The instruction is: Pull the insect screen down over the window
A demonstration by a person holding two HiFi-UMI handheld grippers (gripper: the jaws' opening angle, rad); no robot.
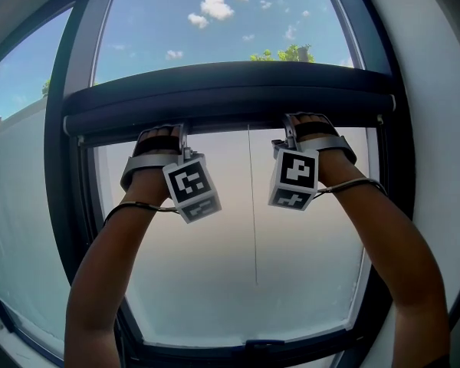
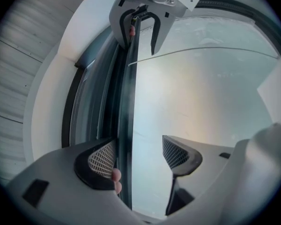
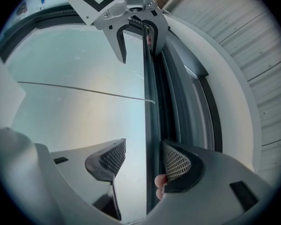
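- The left gripper (image 2: 138, 144) stood open, its jaws straddling the bar (image 2: 125, 125). The bar's edge lay against or just beside one mesh-patterned pad, with a clear gap to the other.
- The right gripper (image 3: 144, 144) stood open the same way further along the bar, which ran close to one pad and clear of the other. Neither gripper had clamped on it.
- Pale fingertips (image 3: 160, 185) showed just beside the bar, behind a pad.
- In the head view the bar (image 1: 230, 98), dark and running across the window, lay high up with both grippers raised to its lower edge. I took it for the screen's pull bar, though the mesh itself could not be made out.
- Handling, as a judgement: the bar looked stiff and smooth, so probably slippery between the pads. The screen behind it would be light and easily skewed. Both grippers should close on the bar's lower lip, well apart, and draw down evenly.
- A thin cord (image 1: 253, 205) hung below the bar's middle, a weaker hold.
- The cubes (image 1: 192, 188) just below the bar bore only square black-and-white patterns. No brand, label or readable writing showed.
- Beyond the bar were the glass (image 1: 215, 282), the dark frame (image 1: 61, 167), then clouds (image 1: 215, 6).
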